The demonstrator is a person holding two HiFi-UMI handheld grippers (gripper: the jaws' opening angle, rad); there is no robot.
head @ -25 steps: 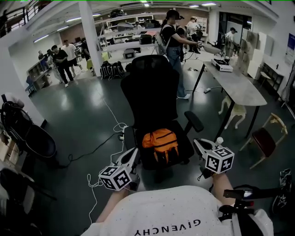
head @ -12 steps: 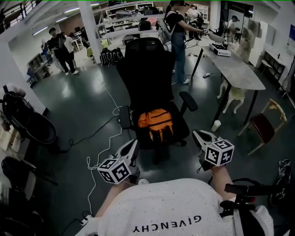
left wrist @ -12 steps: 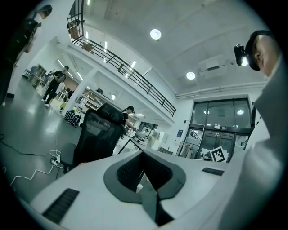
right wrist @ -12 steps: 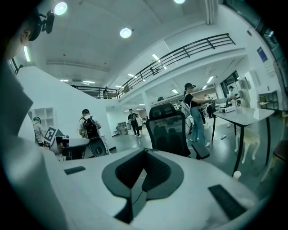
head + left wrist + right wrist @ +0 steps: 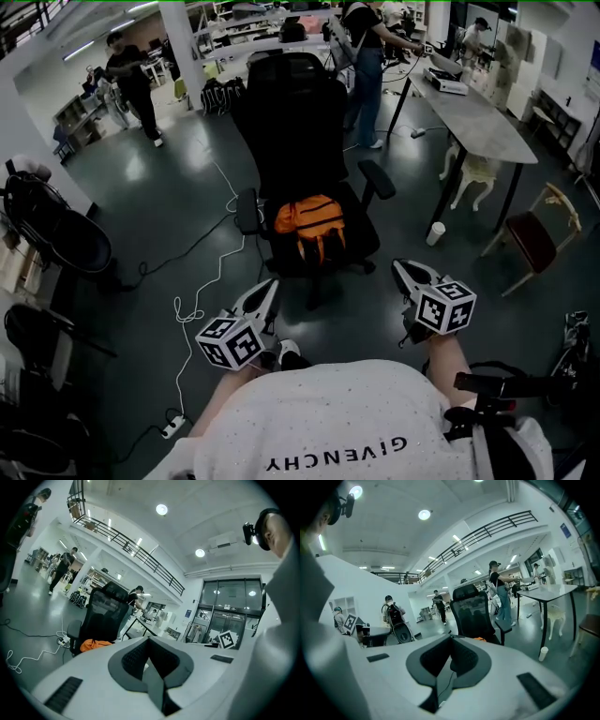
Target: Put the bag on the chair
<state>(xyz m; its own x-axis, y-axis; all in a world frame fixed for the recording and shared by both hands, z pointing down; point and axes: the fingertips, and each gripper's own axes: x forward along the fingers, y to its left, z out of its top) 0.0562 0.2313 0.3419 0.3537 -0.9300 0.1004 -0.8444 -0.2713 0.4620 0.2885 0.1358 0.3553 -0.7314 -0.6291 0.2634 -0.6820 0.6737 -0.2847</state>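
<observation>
Claw count is two: the left claw (image 5: 270, 284) and the right claw (image 5: 400, 268) sit at lower centre of the head view. Each has its jaws pressed together with nothing between them, and both gripper views confirm this. One orange bag (image 5: 309, 223) lies on the seat of one black office chair (image 5: 298, 122) at frame centre, well apart from both claws. One paper cup (image 5: 436, 232) stands on the floor right of the chair, near one long grey worktop (image 5: 480, 127) in the upper right. One white cable (image 5: 208, 281) snakes over the floor left of the chair. One power strip (image 5: 172, 427) lies at lower left. Open floor lies between the claws and the chair front, and also left of the chair beyond the cable. The person's white shirt (image 5: 337, 422) blocks the bottom of the frame. In the right gripper view only a sliver of the bag shows above the jaws. Items on the worktop are too small to identify.
</observation>
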